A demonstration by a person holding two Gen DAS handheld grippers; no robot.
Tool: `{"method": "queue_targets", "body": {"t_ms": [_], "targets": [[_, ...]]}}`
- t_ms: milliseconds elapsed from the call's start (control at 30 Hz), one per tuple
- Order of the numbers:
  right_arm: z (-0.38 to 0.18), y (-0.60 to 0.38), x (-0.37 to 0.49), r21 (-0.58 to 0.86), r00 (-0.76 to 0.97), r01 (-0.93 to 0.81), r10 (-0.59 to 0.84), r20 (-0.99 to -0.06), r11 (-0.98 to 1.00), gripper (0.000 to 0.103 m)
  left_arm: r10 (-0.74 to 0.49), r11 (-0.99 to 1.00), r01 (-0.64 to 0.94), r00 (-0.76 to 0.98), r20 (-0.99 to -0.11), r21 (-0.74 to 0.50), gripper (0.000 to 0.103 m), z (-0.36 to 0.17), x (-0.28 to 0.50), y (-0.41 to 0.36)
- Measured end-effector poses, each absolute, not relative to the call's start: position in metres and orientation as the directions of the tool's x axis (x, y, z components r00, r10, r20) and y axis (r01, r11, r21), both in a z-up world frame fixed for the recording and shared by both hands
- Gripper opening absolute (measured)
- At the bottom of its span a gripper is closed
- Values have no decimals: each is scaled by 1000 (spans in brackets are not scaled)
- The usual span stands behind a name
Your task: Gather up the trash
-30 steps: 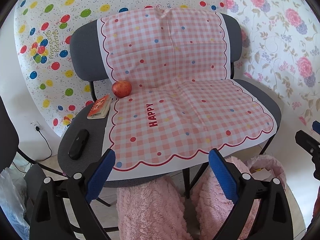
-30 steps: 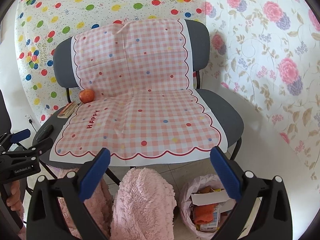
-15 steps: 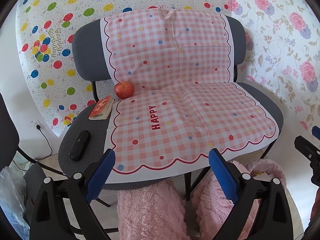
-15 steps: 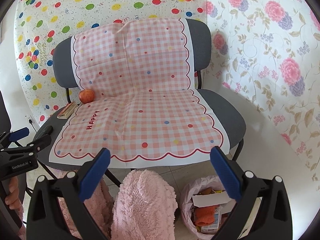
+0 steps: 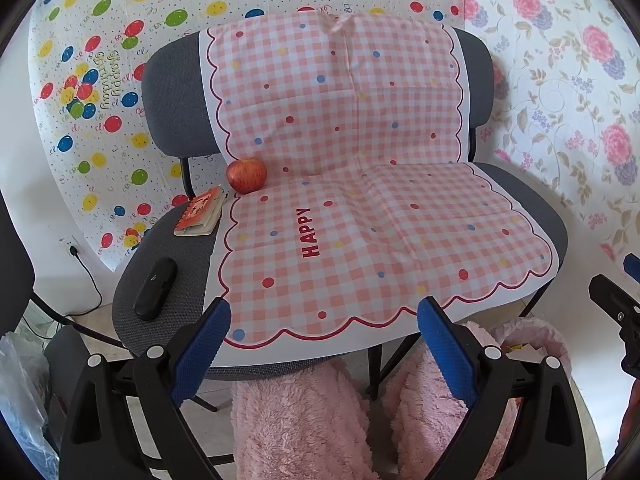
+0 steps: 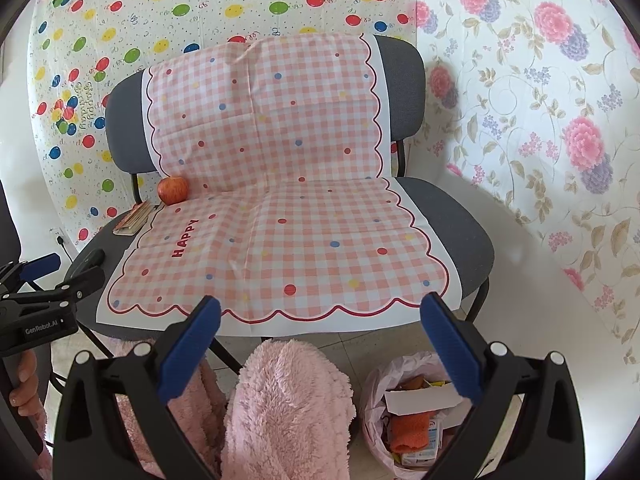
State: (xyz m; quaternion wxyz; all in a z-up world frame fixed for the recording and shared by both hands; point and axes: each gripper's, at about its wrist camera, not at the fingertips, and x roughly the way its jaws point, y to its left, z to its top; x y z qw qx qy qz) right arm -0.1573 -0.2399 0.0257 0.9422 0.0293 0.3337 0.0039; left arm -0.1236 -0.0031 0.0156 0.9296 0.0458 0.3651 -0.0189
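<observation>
Both the left gripper (image 5: 322,344) and the right gripper (image 6: 320,340) hang with jaws spread wide and nothing between them, in front of the scalloped front edge of the pink checked cloth (image 6: 280,216) on the grey chair (image 6: 452,216). The pink trash bag (image 6: 404,412), holding a white carton and orange scraps, sits on the floor just below the right gripper's right finger. An apple (image 5: 247,175), a small booklet (image 5: 202,214) and a black case (image 5: 155,289) lie along the seat's left side, well ahead of the left gripper; the cloth's middle lies bare.
</observation>
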Motion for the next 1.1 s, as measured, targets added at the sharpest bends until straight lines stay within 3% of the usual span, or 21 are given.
{"method": "queue_targets", "body": {"t_ms": [1100], "targets": [[24, -245, -155, 62, 780, 13, 29, -625, 998, 98, -4, 995, 70, 729, -684, 69, 93, 14, -121, -1]]}}
